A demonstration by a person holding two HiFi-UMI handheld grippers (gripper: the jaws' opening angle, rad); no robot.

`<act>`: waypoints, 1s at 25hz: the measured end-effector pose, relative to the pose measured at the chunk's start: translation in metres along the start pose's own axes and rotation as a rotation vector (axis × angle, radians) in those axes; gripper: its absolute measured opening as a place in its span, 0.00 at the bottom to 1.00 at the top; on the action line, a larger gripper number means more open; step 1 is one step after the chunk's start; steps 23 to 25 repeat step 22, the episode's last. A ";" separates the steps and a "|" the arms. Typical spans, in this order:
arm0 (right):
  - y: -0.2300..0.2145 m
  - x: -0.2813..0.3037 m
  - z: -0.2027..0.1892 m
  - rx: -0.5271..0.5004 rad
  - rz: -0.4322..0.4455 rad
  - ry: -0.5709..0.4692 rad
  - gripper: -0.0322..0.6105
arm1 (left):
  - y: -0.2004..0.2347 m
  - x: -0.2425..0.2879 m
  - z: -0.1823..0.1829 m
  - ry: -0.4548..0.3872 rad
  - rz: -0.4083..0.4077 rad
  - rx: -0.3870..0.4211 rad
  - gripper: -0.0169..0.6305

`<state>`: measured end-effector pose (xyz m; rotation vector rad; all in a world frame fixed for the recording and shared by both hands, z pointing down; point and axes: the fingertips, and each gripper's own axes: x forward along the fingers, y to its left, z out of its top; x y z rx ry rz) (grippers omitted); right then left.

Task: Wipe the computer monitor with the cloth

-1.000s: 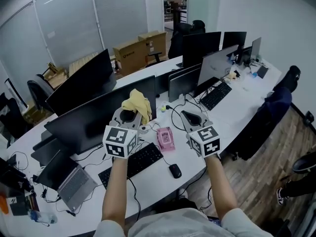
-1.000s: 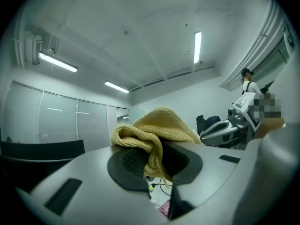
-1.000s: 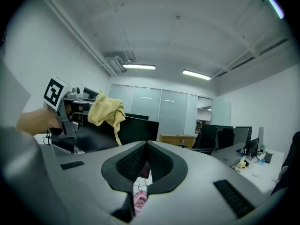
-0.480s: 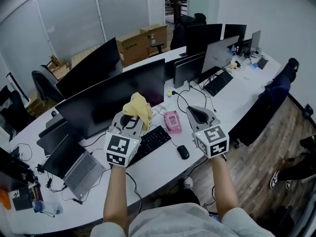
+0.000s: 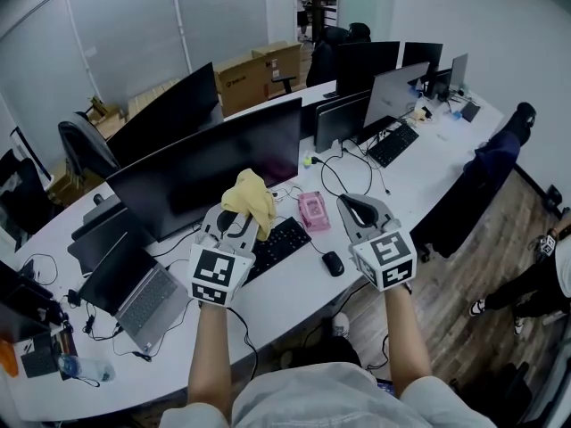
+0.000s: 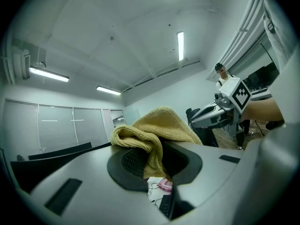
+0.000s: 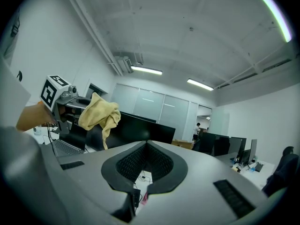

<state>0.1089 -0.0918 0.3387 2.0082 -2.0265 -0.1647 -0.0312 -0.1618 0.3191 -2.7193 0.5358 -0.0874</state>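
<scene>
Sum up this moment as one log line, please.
left gripper: shut on yellow cloth | right gripper: shut, empty | monitor: beyond cloth, apparently untouched | wiping: not started

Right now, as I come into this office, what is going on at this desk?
A person stands at the long white desk with a gripper in each hand. The left gripper is shut on a yellow cloth and holds it up in front of the large dark monitor. The cloth appears to be short of the screen, so wiping has not visibly begun. The right gripper is shut and empty, raised above the desk.
</scene>
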 end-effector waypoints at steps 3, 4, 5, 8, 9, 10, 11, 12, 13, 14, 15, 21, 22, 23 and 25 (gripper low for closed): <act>0.003 -0.003 0.001 -0.004 -0.003 -0.003 0.09 | 0.000 -0.004 0.001 -0.007 0.004 0.000 0.15; 0.004 -0.004 0.001 -0.005 -0.005 -0.004 0.09 | -0.001 -0.005 0.001 -0.007 0.000 0.001 0.15; 0.004 -0.004 0.001 -0.007 -0.007 -0.004 0.09 | -0.002 -0.004 0.001 -0.007 -0.003 0.001 0.15; 0.005 -0.005 0.001 -0.009 -0.009 -0.003 0.09 | -0.002 -0.004 0.001 -0.007 -0.009 0.005 0.15; 0.005 -0.005 0.002 -0.009 -0.009 -0.004 0.09 | -0.002 -0.004 0.001 -0.009 -0.010 0.007 0.15; 0.005 -0.005 0.002 -0.009 -0.012 -0.003 0.09 | -0.002 -0.003 0.002 -0.011 -0.012 0.008 0.15; 0.004 -0.005 0.002 -0.009 -0.015 -0.002 0.09 | -0.002 -0.003 0.002 -0.012 -0.014 0.007 0.15; 0.003 -0.004 0.001 -0.010 -0.019 0.000 0.09 | -0.001 -0.002 0.002 -0.013 -0.015 0.007 0.15; 0.002 -0.004 0.000 -0.012 -0.021 0.002 0.09 | -0.001 -0.001 0.002 -0.013 -0.017 0.006 0.15; 0.001 -0.003 -0.001 -0.012 -0.022 0.005 0.09 | -0.001 0.000 0.001 -0.012 -0.018 0.005 0.15; 0.001 -0.002 -0.002 -0.012 -0.022 0.008 0.09 | -0.001 0.001 0.000 -0.009 -0.020 0.004 0.15; 0.005 -0.007 -0.006 0.004 -0.023 0.023 0.09 | -0.006 -0.002 -0.004 0.005 -0.034 -0.007 0.15; 0.006 -0.008 -0.006 0.004 -0.023 0.023 0.09 | -0.006 -0.002 -0.004 0.006 -0.036 -0.009 0.15; 0.006 -0.008 -0.006 0.004 -0.023 0.023 0.09 | -0.006 -0.002 -0.004 0.006 -0.036 -0.009 0.15; 0.006 -0.008 -0.006 0.004 -0.023 0.023 0.09 | -0.006 -0.002 -0.004 0.006 -0.036 -0.009 0.15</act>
